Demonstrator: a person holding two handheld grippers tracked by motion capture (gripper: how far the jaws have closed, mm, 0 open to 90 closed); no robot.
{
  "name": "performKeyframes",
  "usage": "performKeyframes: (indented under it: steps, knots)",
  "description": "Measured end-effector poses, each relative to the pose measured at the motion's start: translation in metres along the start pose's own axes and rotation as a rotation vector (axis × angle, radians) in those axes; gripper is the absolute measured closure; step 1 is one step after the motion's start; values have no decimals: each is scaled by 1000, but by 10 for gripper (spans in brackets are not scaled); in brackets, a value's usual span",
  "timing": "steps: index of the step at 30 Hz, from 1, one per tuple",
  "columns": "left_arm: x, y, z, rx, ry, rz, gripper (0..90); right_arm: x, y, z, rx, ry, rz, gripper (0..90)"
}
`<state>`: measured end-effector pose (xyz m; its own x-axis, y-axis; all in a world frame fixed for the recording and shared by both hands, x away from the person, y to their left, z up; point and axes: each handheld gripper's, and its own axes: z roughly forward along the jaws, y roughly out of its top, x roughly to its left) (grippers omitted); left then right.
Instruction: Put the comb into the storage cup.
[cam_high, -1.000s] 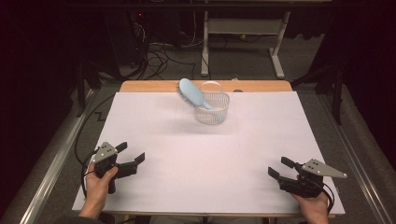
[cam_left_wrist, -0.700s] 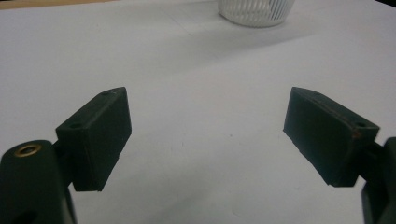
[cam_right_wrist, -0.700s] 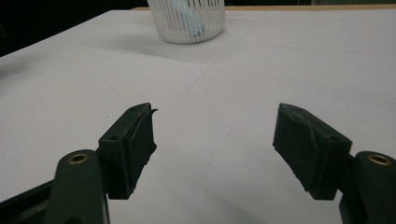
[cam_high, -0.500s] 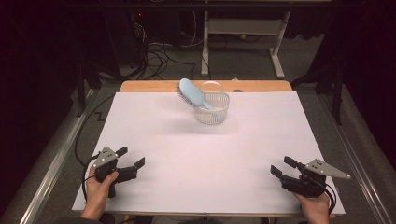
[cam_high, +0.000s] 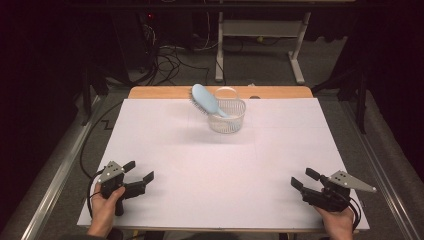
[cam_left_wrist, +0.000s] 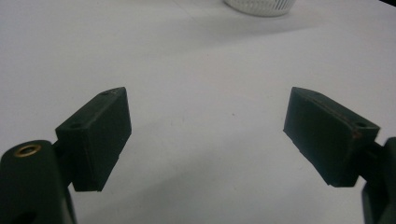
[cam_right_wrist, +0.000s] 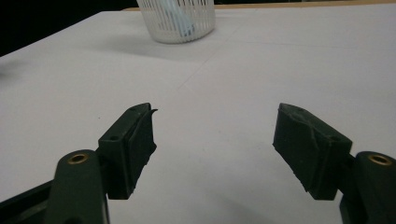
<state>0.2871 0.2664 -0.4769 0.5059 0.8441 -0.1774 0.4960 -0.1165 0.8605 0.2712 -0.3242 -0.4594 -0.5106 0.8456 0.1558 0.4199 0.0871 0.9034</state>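
We list one pale blue hairbrush (cam_high: 206, 99) with dark bristles, standing tilted with its handle end down in a white slotted basket (cam_high: 227, 120) near the middle of the bench's (cam_high: 200, 165) far edge, its head leaning out over the basket's left rim. In the right gripper view the basket's top is cut off and the brush shows through the slots as a blue patch; we read no label or writing on either item. We record the left gripper (cam_high: 139, 173) at the near left corner and the right gripper (cam_high: 299, 178) at the near right corner, each with jaws wide apart and holding nothing.
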Motion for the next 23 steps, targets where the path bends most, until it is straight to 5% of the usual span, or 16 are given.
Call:
performKeyframes:
  steps: [23]
  knots:
    - [-1,0,1,9,30,-5,160,2,0,5,25,33,-22,296]
